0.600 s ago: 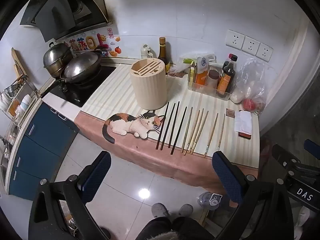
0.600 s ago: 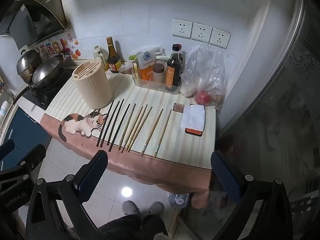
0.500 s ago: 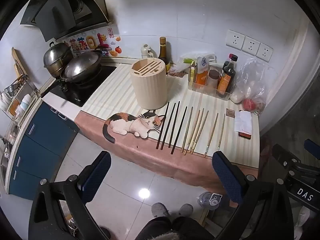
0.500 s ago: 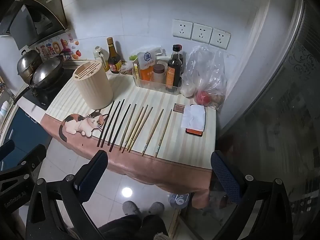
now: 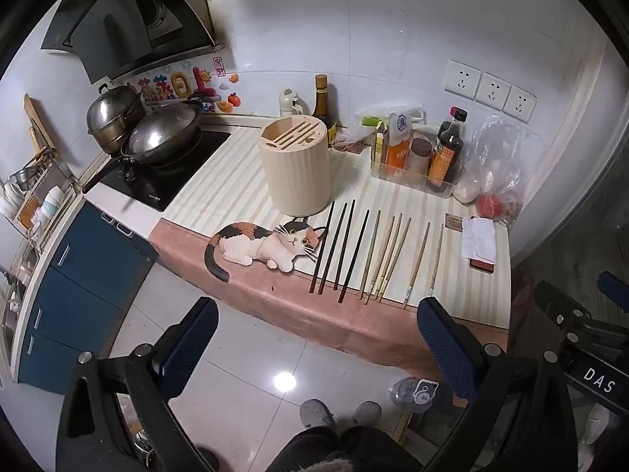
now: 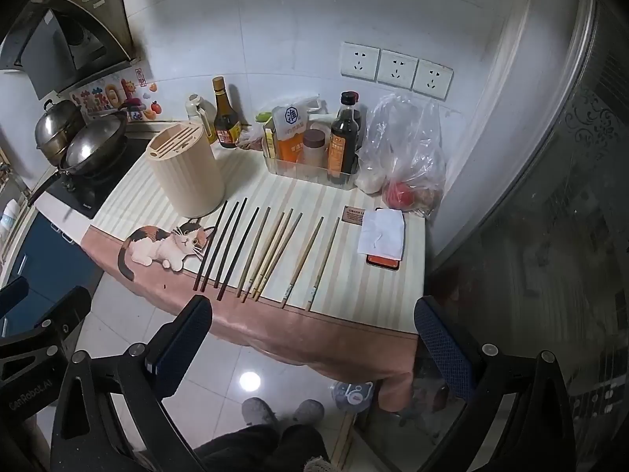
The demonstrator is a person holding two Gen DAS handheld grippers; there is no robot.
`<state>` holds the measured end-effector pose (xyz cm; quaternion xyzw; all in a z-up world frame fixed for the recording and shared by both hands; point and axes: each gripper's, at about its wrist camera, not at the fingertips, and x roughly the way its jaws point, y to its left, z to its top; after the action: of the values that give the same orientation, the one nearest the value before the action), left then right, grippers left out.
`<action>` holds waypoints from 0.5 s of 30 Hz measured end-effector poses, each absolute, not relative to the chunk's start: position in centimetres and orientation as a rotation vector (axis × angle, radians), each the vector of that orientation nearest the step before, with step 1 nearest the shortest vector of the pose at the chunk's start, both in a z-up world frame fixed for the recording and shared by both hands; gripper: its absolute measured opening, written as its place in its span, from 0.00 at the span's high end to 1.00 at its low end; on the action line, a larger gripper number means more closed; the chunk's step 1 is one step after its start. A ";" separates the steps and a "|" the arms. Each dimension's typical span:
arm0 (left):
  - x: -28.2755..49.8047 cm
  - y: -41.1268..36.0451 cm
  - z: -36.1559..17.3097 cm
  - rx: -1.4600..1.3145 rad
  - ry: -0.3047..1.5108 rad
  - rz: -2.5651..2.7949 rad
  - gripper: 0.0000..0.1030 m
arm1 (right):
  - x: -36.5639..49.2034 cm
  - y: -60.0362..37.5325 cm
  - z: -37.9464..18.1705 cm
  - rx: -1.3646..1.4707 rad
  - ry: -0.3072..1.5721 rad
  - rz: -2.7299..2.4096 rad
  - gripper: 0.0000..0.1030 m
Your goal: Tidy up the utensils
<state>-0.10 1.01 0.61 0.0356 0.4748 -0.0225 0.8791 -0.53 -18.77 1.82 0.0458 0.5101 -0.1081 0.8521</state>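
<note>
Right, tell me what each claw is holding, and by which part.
Nothing is held. The left claw and right claw are both open and empty; the chopsticks lie untouched.

Ten chopsticks lie flat in a row on the striped bench, roughly parallel and slanting from upper right to lower left of the frame. The four dark chopsticks sit at the left of the row, slightly fanned, their near ends reaching the pink border. Beside them lie four pale wooden chopsticks, bunched close at their near tips. Two more pale chopsticks lie apart to the right. Just above the dark ones, in the middle of the frame, stands the cream ribbed utensil holder, upright, with a slotted top.
</note>
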 end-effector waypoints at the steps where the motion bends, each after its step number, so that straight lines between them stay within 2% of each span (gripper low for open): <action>1: -0.1 0.9 0.6 0.075 0.989 -0.048 0.00 | -0.5 -18.6 1.9 0.097 1.072 -0.227 0.00; 15: -0.4 1.1 0.8 0.077 0.981 -0.048 0.00 | -0.6 -18.8 2.7 0.092 1.064 -0.225 0.00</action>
<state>-0.39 1.12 0.83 0.0369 0.4711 -0.0233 0.8810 -0.59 -18.80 2.68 0.0439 0.5058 -0.1069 0.8548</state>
